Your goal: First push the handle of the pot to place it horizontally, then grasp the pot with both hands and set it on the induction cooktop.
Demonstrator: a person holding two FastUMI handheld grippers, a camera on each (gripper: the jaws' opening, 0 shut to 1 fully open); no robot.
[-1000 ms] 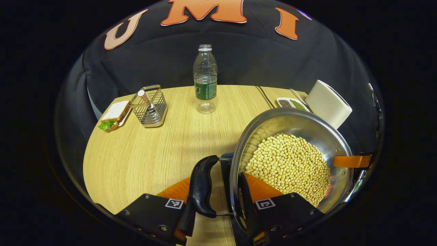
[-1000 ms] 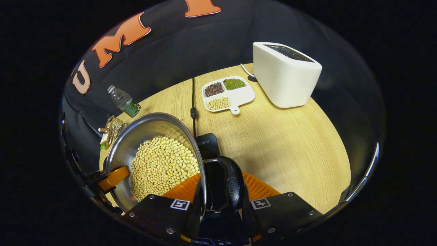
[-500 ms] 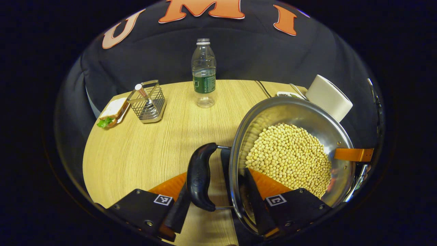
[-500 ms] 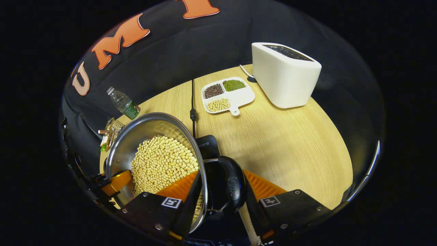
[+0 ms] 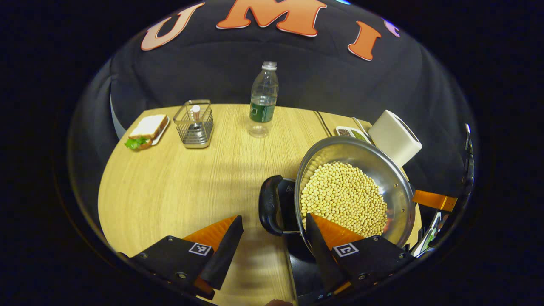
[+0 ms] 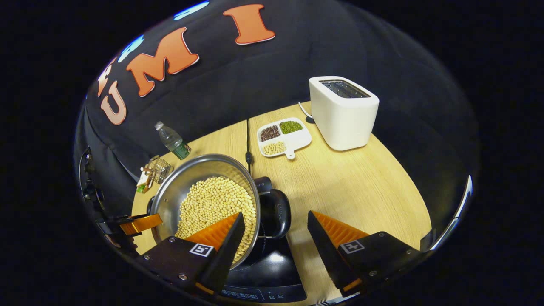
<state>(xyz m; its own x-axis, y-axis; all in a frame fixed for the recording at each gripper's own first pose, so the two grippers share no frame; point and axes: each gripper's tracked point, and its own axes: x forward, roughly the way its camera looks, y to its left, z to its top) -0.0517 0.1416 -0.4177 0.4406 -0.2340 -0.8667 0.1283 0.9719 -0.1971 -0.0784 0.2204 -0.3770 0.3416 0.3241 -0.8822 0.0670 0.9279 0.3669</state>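
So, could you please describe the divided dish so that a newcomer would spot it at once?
Start at the white toaster at the far end of the wooden table. Just to its left lies a white dish with a short handle tab. It alone holds three compartments: dark, green and pale beans.

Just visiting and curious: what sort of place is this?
Likely a mock kitchen in a cloth-walled booth: a steel pot of soybeans on a black induction cooktop, beside a white toaster.

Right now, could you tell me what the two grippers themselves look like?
Both look alike. The left gripper and right gripper each have two wedge-shaped fingers tapering to a point, with ribbed inner pads. Each finger sits on a flat black block with screws and a small square black-and-white marker.
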